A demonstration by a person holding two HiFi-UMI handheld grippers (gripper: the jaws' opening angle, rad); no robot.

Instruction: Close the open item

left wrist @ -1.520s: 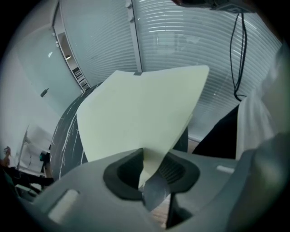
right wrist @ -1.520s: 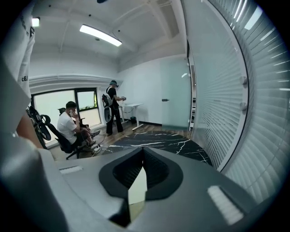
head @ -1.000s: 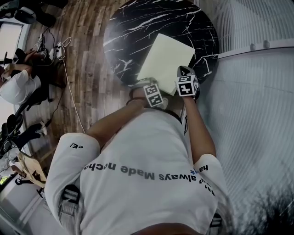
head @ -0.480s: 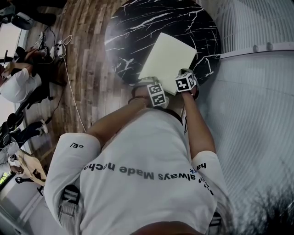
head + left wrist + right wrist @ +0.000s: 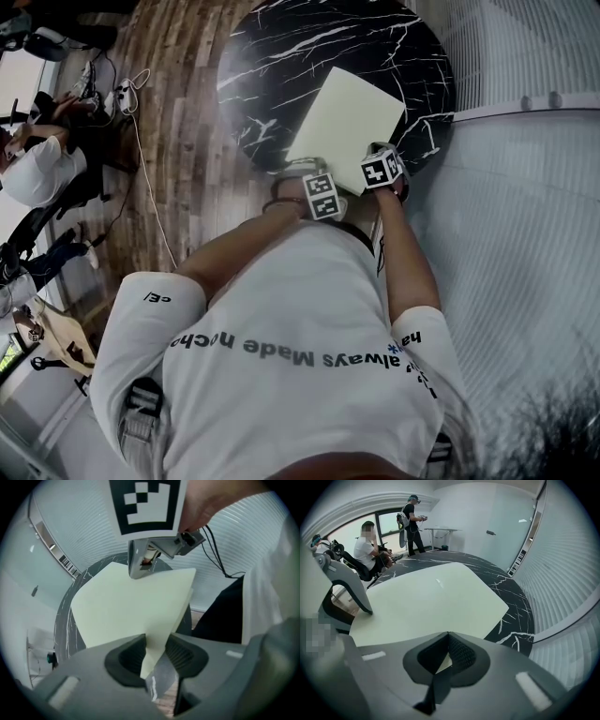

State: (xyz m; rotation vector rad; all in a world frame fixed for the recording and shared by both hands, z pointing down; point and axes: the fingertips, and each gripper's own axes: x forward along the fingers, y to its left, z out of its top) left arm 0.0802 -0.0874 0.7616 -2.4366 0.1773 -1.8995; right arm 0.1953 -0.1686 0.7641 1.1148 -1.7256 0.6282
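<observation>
A pale yellow-green folder (image 5: pixel 347 117) lies flat on the round black marble table (image 5: pixel 281 56), also seen in the left gripper view (image 5: pixel 122 606) and the right gripper view (image 5: pixel 426 597). My left gripper (image 5: pixel 307 174) is at the folder's near corner. Its jaws have just been opening, and the corner (image 5: pixel 152 656) stands loosely between the pads. My right gripper (image 5: pixel 377 152) is at the near edge beside it, pointing steeply down. Its jaw tips meet, with a sliver of the folder (image 5: pixel 443 663) pinched between them. The right gripper (image 5: pixel 137 571) also shows in the left gripper view.
The table's near rim is right under both grippers. A wooden floor with cables (image 5: pixel 141 159) lies to the left, and a white ribbed surface (image 5: pixel 525 234) to the right. A seated person (image 5: pixel 365 550) and a standing person (image 5: pixel 411 522) are beyond the table.
The right gripper has come down onto the folder's near edge. The left gripper has stayed at the corner. The folder has not shifted.
</observation>
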